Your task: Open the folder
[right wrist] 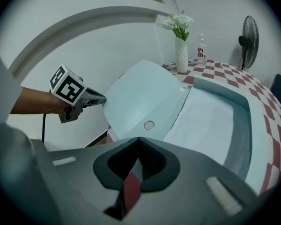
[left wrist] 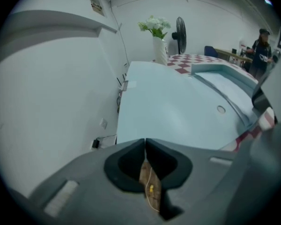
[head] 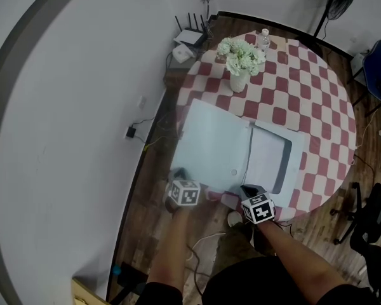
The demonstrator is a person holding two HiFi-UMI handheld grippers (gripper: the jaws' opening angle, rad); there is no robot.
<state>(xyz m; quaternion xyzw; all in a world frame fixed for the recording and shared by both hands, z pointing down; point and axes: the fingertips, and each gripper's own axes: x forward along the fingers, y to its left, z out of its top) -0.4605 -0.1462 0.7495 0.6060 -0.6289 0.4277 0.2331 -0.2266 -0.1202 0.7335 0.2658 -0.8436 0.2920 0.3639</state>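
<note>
Left gripper (left wrist: 145, 142) at the table's near-left edge, jaws pressed together with nothing between them, tips just beside the folder's (head: 216, 145) left flap. Right gripper (right wrist: 138, 139) also closed, at the folder's near edge; can't tell if it pinches the edge. Folder lies spread open on the checkered table (head: 305, 88), vase of flowers (head: 240, 65) beyond it.
</note>
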